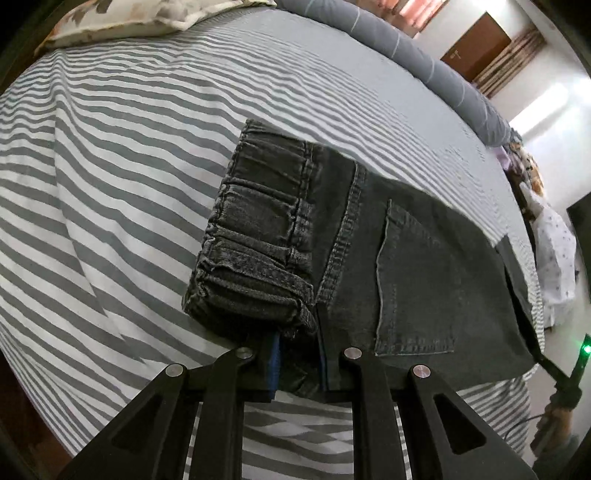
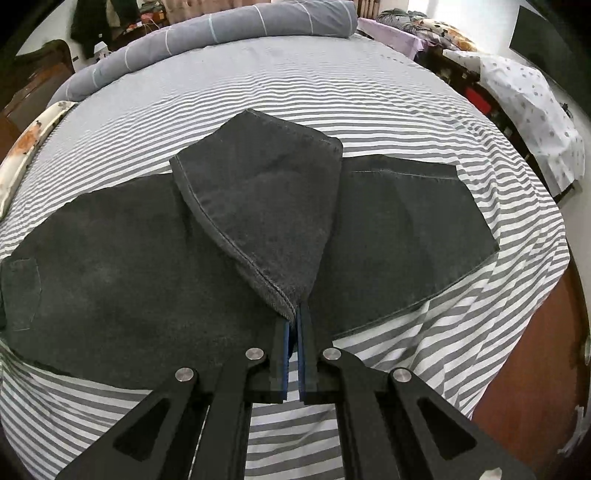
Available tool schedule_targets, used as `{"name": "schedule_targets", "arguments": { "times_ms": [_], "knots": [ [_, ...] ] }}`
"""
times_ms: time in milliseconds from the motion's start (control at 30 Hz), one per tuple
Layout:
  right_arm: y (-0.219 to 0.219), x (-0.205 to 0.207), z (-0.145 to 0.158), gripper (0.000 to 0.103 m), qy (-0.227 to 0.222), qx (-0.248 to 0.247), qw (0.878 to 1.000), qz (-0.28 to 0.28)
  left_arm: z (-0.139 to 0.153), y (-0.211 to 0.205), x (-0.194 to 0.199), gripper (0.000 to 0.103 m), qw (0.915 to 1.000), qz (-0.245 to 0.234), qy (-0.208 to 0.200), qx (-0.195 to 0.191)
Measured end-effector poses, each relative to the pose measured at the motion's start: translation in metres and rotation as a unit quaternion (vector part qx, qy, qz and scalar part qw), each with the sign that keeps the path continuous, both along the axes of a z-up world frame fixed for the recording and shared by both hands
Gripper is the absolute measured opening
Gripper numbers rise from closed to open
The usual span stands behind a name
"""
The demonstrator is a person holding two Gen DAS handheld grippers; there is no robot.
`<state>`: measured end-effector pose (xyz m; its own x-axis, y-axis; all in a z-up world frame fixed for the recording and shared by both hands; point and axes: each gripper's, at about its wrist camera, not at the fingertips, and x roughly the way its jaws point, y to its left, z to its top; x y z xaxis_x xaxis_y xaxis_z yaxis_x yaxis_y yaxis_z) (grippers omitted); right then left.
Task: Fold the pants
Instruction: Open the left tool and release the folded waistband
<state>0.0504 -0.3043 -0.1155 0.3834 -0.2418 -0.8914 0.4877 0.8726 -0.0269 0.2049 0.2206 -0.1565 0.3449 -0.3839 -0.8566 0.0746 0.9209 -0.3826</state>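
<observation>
We see pants [image 2: 129, 266] lying across the bed [image 2: 369, 110], one leg end [image 2: 266, 206] lifted over them; a rolled blanket [image 2: 221, 33] lies behind, a pillow [image 1: 122, 18] left.

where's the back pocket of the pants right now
In the left wrist view the back pocket sits right of centre on the dark pants, just right of the folded-over waistband and directly ahead of the left tongs, on the striped bed sheet.

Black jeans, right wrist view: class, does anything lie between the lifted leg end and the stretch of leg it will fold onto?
Nothing visible does. The right gripper holds the leg end above bare black jeans on the striped sheet.
</observation>
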Motion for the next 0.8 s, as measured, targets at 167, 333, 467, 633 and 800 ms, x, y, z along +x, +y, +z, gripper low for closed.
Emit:
{"name": "schedule_targets", "arguments": {
  "times_ms": [167, 333, 467, 633, 800],
  "knots": [
    [-0.005, -0.002, -0.001, 0.002, 0.001, 0.001, 1.000, -0.010, 0.005, -0.009, -0.012, 0.016, 0.9992, -0.032, -0.006, 0.021],
    [-0.010, 0.003, -0.037, 0.002, 0.036, 0.036, 0.998, -0.019, -0.001, -0.012, -0.013, 0.017, 0.9991, -0.023, 0.005, 0.035],
    [-0.013, 0.008, -0.049, 0.003, 0.043, 0.043, 0.998, -0.013, 0.001, -0.019, -0.014, 0.017, 0.9979, -0.030, 0.008, 0.057],
    [-0.023, 0.011, -0.054, 0.014, 0.040, 0.072, 0.997, -0.012, 0.006, -0.021, -0.015, 0.021, 0.9973, -0.017, 0.030, 0.065],
    [-0.034, 0.004, -0.042, 0.034, 0.026, 0.074, 0.997, -0.007, 0.020, -0.019, -0.035, 0.030, 0.9944, -0.020, 0.031, 0.099]
  ]
}}
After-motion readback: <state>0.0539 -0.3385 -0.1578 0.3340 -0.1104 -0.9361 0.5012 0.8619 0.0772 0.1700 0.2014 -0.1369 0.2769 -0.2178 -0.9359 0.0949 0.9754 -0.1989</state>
